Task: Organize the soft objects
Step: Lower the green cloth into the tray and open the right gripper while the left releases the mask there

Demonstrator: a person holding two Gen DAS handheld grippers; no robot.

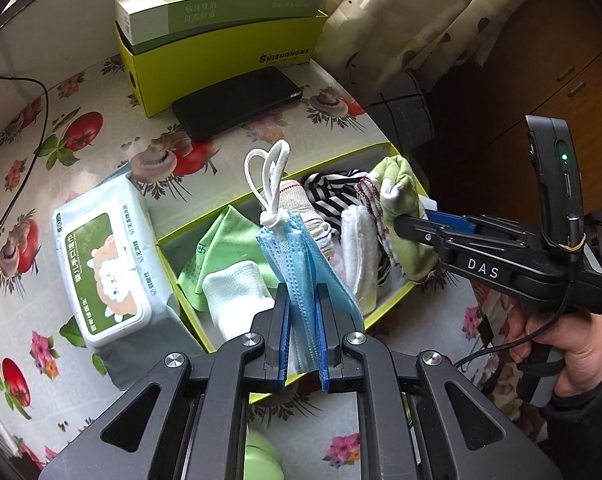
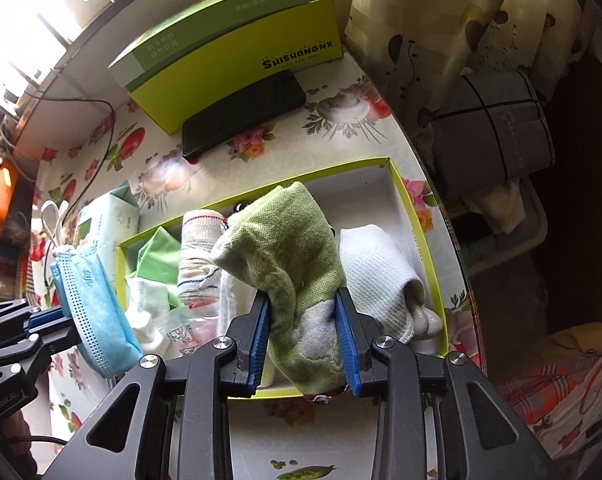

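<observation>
My left gripper (image 1: pixel 303 308) is shut on a folded blue face mask (image 1: pixel 301 256) with knotted white ear loops (image 1: pixel 267 168), held above the yellow-green tray (image 1: pixel 269 184). The mask also shows in the right wrist view (image 2: pixel 95 308). My right gripper (image 2: pixel 305 320) is shut on a green and white sock (image 2: pixel 289 252) and holds it over the tray (image 2: pixel 417 216); it also shows in the left wrist view (image 1: pixel 413 224). In the tray lie a light green cloth (image 1: pixel 217 248), white socks (image 2: pixel 377 276), a striped black and white cloth (image 1: pixel 333 196) and a beige banded sock (image 2: pixel 199 248).
A pack of wet wipes (image 1: pixel 105 264) lies left of the tray. A black phone (image 1: pixel 237 102) lies behind it, in front of a yellow-green box (image 1: pixel 221 52) holding a green carton. A curtain (image 1: pixel 413 12) and the table's right edge lie to the right. A black cable (image 1: pixel 33 128) runs at the left.
</observation>
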